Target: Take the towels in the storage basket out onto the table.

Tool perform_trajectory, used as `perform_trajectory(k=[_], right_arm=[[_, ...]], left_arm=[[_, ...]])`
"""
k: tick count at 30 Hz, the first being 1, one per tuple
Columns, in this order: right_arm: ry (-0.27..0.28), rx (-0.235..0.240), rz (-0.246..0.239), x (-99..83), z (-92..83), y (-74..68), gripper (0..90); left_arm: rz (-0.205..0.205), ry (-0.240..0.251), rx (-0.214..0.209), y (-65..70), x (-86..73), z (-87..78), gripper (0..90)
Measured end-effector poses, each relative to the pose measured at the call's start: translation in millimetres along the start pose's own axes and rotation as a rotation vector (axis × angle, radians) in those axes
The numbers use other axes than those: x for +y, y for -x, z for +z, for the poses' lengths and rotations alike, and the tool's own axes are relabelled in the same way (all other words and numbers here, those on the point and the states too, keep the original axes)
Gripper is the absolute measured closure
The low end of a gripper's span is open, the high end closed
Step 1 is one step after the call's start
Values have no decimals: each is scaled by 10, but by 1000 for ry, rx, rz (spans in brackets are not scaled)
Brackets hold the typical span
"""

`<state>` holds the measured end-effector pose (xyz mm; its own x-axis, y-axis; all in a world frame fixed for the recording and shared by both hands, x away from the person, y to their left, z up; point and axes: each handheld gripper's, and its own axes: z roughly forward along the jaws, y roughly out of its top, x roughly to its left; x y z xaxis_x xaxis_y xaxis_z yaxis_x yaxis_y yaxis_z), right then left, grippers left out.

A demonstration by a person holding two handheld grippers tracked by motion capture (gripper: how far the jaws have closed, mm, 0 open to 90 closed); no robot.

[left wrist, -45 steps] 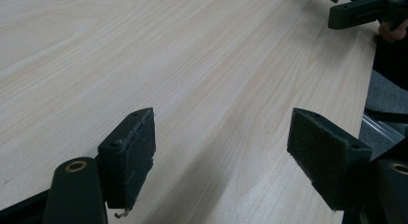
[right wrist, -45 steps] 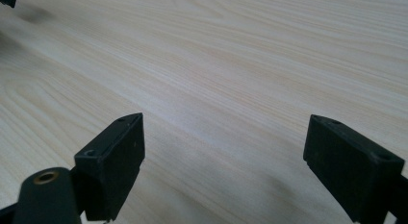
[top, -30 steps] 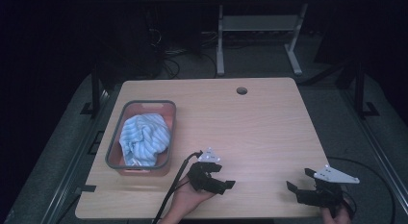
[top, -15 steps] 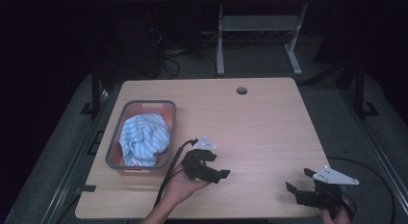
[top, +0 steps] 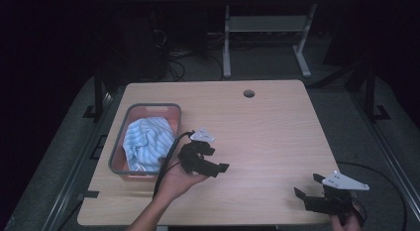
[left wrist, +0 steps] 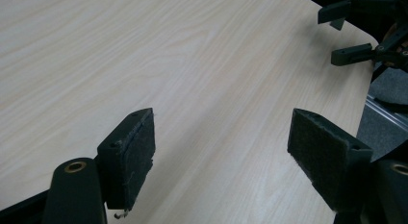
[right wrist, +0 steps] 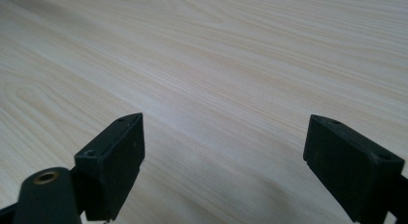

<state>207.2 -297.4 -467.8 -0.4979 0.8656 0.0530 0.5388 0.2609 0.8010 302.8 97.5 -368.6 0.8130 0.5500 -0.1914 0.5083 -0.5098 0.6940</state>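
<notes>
Striped cloth (top: pixel 147 143) fills bin (top: pixel 120 142) beside left gripper (top: pixel 214 160).

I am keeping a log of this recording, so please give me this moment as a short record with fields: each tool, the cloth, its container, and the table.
left tool: open, holds nothing, beside the bin, above the table
right tool: open, holds nothing, near the table's front right corner
cloth: light blue, striped, crumpled, lying inside the bin
bin: grey, rectangular, on the left part of the table
table: light wood, with a round hole near the far edge
</notes>
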Motion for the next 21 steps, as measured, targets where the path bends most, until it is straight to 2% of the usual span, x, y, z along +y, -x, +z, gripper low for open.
perform_trajectory(k=[10, 13, 16, 21], right_arm=[[-6, 4, -16, 6, 10, 0, 138], [-3, 1, -14, 8, 8, 1, 138], [-7, 4, -9, 5, 14, -3, 137], [0, 0, -13, 12, 8, -4, 137]], left_arm=[[-15, 2, 39, -167, 82, -189, 246], [-30, 6, 35, -210, 82, -225, 246], [-26, -5, 44, -240, 75, -243, 241], [-48, -1, 58, -337, 72, -327, 239]])
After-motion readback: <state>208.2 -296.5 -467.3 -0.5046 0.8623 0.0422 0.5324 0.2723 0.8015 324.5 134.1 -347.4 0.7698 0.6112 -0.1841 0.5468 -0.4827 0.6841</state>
